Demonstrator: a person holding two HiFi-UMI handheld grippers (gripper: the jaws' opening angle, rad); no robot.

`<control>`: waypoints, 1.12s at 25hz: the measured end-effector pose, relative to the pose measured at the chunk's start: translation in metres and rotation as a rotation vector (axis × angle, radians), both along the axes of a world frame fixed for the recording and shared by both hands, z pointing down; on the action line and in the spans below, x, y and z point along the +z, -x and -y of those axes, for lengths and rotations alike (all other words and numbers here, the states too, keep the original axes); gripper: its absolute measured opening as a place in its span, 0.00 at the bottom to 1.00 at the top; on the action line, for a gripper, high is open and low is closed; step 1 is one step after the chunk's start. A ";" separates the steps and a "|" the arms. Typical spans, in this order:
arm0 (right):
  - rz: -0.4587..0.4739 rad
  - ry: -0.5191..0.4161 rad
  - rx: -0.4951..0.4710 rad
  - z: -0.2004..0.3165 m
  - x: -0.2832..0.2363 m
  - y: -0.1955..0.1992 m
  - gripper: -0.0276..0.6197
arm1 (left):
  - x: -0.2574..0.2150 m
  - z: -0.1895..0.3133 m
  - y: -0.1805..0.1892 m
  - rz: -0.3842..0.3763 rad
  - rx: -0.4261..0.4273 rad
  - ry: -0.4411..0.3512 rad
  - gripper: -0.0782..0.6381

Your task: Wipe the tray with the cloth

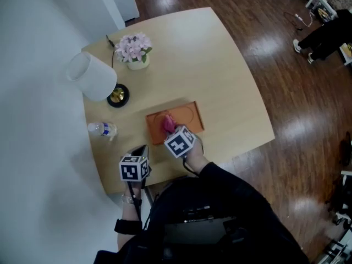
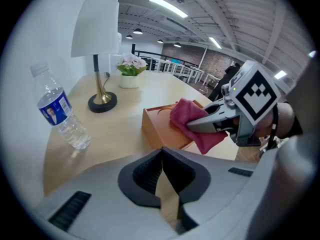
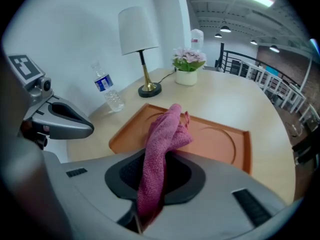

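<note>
Table (image 1: 231, 92): pale wood, rounded corners. A lamp (image 1: 93, 77), a flower pot (image 1: 135, 51) and a water bottle (image 1: 102, 128) are sitting along its far-left side, all well clear of the work.

Tray (image 1: 193, 120): orange, rectangular, lying near my edge of the table. In the head view its long axis is running left to right, slightly tilted. A round recess is showing on its right half (image 3: 220, 139), which is bare.

Cloth (image 3: 162, 139): pink, bunched. I am gripping it in the right gripper (image 3: 155, 179), jaws clamped on its lower end, with the loose bunch sticking out ahead of the fingertips. In the head view the cloth (image 1: 168, 124) is sitting over the tray's left half. I cannot tell whether it is pressing on the tray floor or hanging just above it.

Left gripper (image 2: 162, 179): jaws together, nothing between them. It is hovering off the tray, beside its near-left corner.

Relation that matters: the right gripper is the nearer one. The unwiped stretch is lying to the right of the cloth, along the long axis. My judgement: the stroke should run that way, with the cloth pushed down first.
</note>
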State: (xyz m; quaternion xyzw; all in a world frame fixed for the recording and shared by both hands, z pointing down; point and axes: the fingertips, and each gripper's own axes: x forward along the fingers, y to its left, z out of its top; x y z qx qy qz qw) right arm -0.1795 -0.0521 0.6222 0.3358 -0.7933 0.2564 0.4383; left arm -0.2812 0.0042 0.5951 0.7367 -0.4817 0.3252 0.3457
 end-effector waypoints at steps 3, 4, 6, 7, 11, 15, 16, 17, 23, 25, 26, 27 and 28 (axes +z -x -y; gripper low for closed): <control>-0.019 0.000 0.067 0.008 0.001 -0.036 0.16 | 0.003 0.003 -0.011 0.000 0.025 0.000 0.12; -0.025 -0.002 0.085 0.010 0.001 -0.047 0.16 | 0.003 0.004 -0.015 0.001 0.034 -0.001 0.12; -0.039 -0.007 0.116 0.013 0.002 -0.066 0.16 | 0.004 0.005 -0.022 0.009 0.055 -0.003 0.12; -0.049 -0.011 0.129 0.014 0.002 -0.074 0.16 | 0.004 0.005 -0.026 0.015 0.067 -0.004 0.12; -0.075 -0.019 0.164 0.016 0.003 -0.102 0.16 | 0.004 0.004 -0.040 0.021 0.099 -0.010 0.12; -0.021 -0.029 0.184 0.014 -0.015 -0.116 0.16 | -0.004 0.003 -0.049 0.022 0.107 -0.019 0.12; -0.001 -0.045 0.190 0.014 -0.025 -0.120 0.16 | -0.006 0.003 -0.051 0.020 0.108 -0.023 0.12; 0.019 -0.065 0.198 0.015 -0.035 -0.125 0.16 | -0.008 0.004 -0.052 0.015 0.108 -0.027 0.12; 0.036 -0.152 0.268 0.020 -0.063 -0.196 0.16 | -0.023 0.009 -0.063 -0.040 0.104 -0.060 0.12; 0.031 -0.127 0.310 0.019 -0.053 -0.224 0.16 | -0.024 0.010 -0.065 -0.049 0.098 -0.066 0.12; 0.030 -0.114 0.326 0.020 -0.046 -0.236 0.16 | -0.024 0.011 -0.067 -0.050 0.095 -0.066 0.12; 0.025 -0.103 0.338 0.020 -0.039 -0.245 0.16 | -0.024 0.011 -0.068 -0.050 0.091 -0.065 0.12; 0.016 -0.093 0.344 0.022 -0.033 -0.252 0.16 | -0.024 0.012 -0.069 -0.048 0.088 -0.064 0.12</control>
